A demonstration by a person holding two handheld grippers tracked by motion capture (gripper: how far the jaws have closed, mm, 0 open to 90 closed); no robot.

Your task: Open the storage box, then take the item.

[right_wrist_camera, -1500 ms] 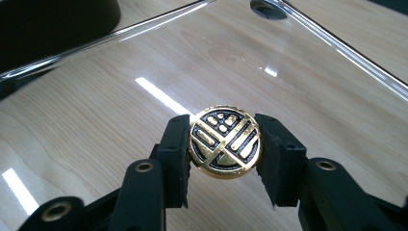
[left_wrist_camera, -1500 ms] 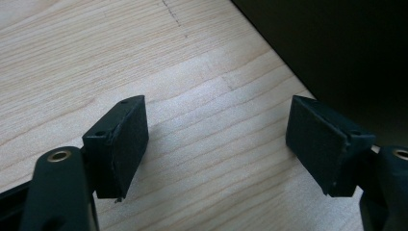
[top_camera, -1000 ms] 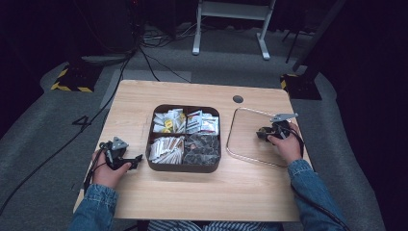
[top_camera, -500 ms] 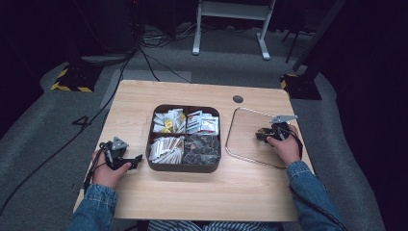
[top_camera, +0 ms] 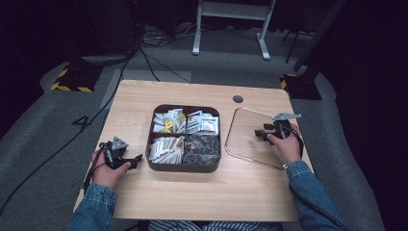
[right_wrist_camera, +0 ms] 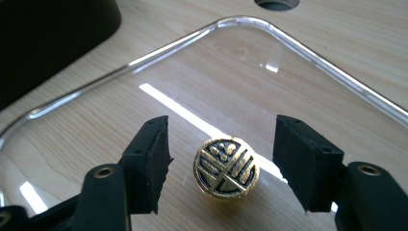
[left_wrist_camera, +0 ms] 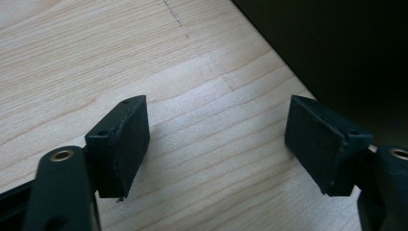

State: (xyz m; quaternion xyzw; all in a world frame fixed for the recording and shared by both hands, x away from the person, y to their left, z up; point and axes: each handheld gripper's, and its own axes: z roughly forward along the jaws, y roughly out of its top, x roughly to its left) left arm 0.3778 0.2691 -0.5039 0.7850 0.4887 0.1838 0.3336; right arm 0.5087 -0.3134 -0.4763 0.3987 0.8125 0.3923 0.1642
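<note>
Both grippers gape: right gripper (right_wrist_camera: 219, 166) straddles the lid's knob (right_wrist_camera: 226, 167), left gripper (left_wrist_camera: 216, 144) beside the tray (top_camera: 183, 166).

A light wooden tabletop (top_camera: 183, 192) stands on grey carpet. Near its far edge sits a small round dark cable hole (top_camera: 237, 99). At the middle lies a dark square tray (top_camera: 183, 168) with rounded corners, split into four compartments: the far left one holds white and yellow packets (top_camera: 168, 121), the far right one white packets with some red (top_camera: 202, 122), the near left one pale paper sticks (top_camera: 166, 147), the near right one dark packets (top_camera: 202, 149). Beyond the tabletop, black cables (top_camera: 146, 55) trail over the floor, a white metal frame (top_camera: 231, 24) stands at the back, and yellow-and-black striped blocks (top_camera: 72, 82) lie at the far left.
</note>
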